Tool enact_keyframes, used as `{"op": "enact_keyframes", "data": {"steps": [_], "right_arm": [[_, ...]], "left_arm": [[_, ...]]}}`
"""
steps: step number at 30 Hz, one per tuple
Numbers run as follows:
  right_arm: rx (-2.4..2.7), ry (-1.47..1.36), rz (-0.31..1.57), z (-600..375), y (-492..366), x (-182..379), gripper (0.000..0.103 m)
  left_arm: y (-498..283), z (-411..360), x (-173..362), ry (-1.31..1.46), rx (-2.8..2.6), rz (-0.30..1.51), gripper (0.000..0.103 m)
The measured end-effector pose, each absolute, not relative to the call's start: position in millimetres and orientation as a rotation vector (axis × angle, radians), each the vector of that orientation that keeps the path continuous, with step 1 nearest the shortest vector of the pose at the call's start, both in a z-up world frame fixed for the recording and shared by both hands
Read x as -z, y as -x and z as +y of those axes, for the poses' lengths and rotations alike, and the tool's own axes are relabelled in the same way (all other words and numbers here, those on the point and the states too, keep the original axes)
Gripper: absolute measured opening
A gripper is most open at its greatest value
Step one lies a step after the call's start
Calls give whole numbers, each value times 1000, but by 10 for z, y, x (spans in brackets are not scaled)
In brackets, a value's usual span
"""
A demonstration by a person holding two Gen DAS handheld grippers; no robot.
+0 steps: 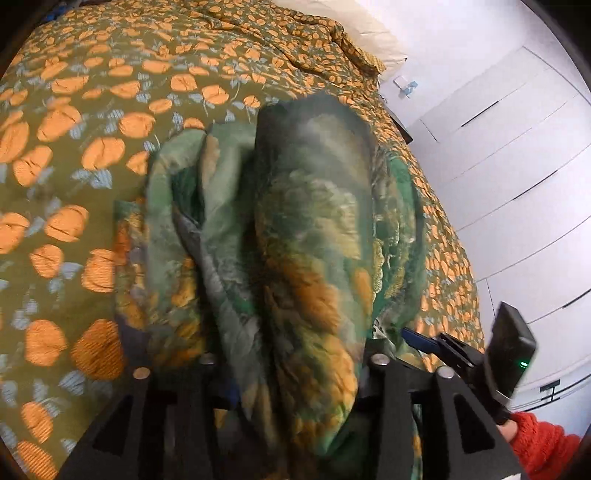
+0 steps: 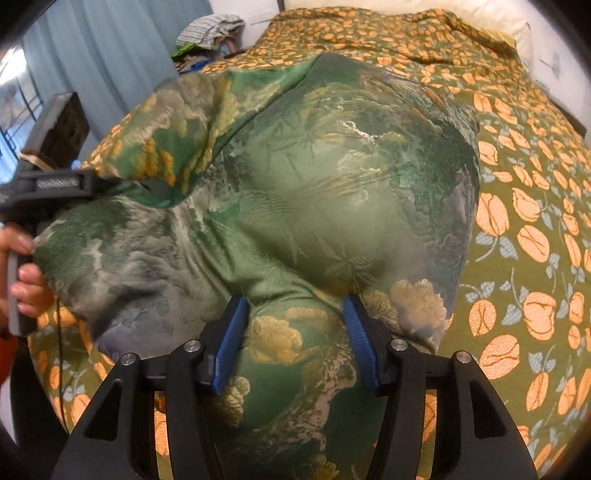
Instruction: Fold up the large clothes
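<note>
Large green silky garment with gold and grey landscape print is bunched between both tools and droops onto the bed, which carries an olive bedspread with orange fruit print.

Handling, judged: thin satin-like weave with a sheen, so light, floppy and probably slippery. It balloons and slumps instead of holding a crease, and layers will likely slide over each other. Best hold looks like a hem, seam or corner, pinched through all layers rather than mid-panel, with the two grips kept well apart so the fold line stays taut.

Right tool: blue pads sit either side of a thick gathered wad of the cloth, and fabric fills the gap. It looks gripped, jaws about half apart.

Left tool: seen from the right wrist view at far left, its tip is buried under a fold of the garment with a hand on the handle. In its own view the cloth drapes over the fingers and hides the pads, so I cannot tell if it clamps or just carries the drape.

View differences: the right wrist view shows the pads, blue curtain and clothes pile far left. The left wrist view shows white wardrobe doors, a red knitted sleeve near right, and the garment as a blurred hanging column.
</note>
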State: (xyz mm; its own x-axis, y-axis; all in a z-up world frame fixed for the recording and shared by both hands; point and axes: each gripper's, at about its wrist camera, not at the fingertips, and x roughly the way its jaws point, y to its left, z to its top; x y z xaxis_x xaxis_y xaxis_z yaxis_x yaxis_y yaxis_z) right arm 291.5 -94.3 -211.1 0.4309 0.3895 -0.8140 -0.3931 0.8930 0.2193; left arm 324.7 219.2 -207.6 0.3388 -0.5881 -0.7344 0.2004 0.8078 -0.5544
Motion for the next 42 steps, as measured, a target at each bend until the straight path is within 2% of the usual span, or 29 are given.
{"op": "enact_keyframes", "data": {"steps": [9,11,15,19,24,28,36,42], "right_arm": [[-452,28,1004,-935,-2889,1966,59],[-434,34,987,-944,-2850,1799,61],[-427,12,864,-897,-2668,1335,59],[-594,-46,808,-536,-2574,1119,58],[-655,93,917,139,-2538,1664,58],[-626,188,889,291,-2497,1920,59],[-645,71,814,-211,-2347,1379,59],[-462,-14,823,-884,-2820,1286,59]], "left_arm": [[-3011,2509,1317,303,457,1008,46],[-3002,2565,1131,330,460,961,46],[-3047,2520,974,321,439,927,46],[-3149,2337,1040,256,408,943,46],[-3263,2166,1268,254,402,960,46],[-3391,2099,1505,220,364,986,46],[-3591,2130,2014,167,278,1071,47],[-3698,2132,2188,156,253,1083,47]]}}
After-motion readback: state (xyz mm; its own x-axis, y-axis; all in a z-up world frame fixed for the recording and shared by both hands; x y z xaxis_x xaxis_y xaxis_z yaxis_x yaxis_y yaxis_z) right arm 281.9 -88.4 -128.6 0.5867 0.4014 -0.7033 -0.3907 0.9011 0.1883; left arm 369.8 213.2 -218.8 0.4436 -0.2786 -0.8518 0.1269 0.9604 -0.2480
